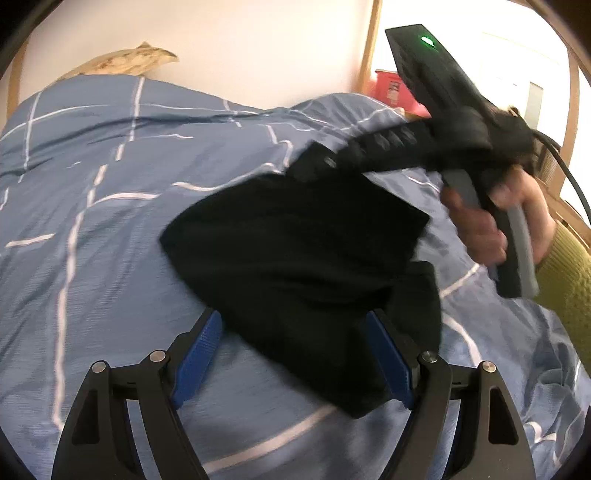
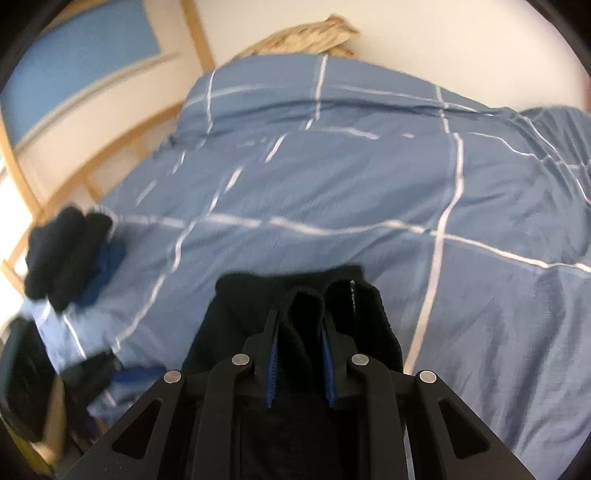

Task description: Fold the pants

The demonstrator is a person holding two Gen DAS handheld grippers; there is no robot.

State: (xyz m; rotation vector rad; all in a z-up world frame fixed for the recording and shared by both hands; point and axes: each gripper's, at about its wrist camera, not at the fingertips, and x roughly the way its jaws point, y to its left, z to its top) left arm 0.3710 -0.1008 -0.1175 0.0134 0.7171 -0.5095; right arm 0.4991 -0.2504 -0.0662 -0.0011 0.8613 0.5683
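Clamping a bunched fold of black pants (image 2: 303,325) above the checked blue duvet (image 2: 332,177), the right gripper (image 2: 300,363) should lower evenly while the wide-open, empty left gripper (image 1: 291,354) smooths the near edge.

dark pile (image 2: 70,258), perhaps clothes, blurred

Matt black cloth pants (image 1: 295,258); crinkled blue cotton duvet (image 1: 110,184); ribbed blue rubbery pads (image 1: 197,354); pale wood frame (image 2: 199,33) at eleven o'clock.
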